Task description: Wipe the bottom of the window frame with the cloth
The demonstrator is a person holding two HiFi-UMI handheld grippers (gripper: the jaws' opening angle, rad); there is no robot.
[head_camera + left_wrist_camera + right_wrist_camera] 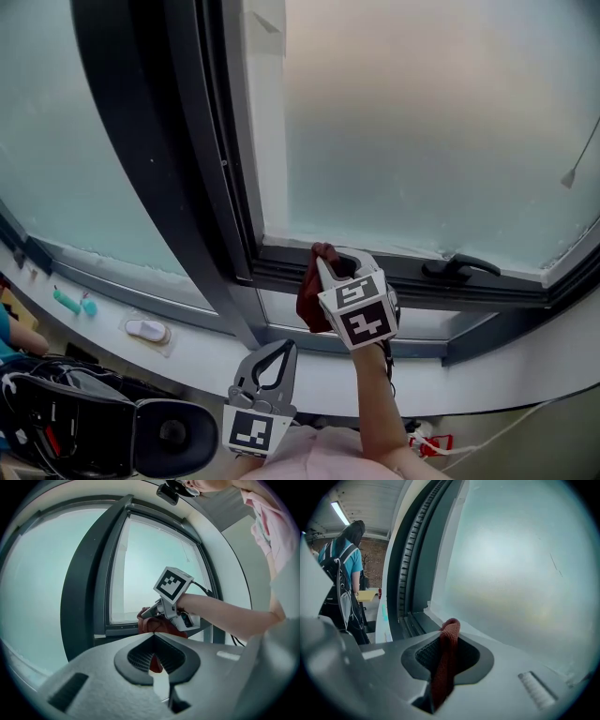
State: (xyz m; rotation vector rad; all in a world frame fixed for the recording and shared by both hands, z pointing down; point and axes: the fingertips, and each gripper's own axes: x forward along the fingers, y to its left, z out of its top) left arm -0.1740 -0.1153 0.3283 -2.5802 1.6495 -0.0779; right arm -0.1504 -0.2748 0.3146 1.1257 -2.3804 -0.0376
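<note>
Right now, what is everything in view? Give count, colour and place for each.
window frame: one, dark grey, around the glass
glass panes: two, frosted pale green, either side of the frame's upright
handle: one, black, on the frame's bottom, right of the cloth
sill: one, white, below the frame
cloth: one, dark red, at the frame's bottom
bag: one, black, lower left
left claw: one, grey, shut and empty, near the sill
right claw: one, grey, shut on the cloth

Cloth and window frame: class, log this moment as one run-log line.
right claw: shut on cloth, at bottom of window frame | left claw: shut, empty, held low | contact: cannot tell
</note>
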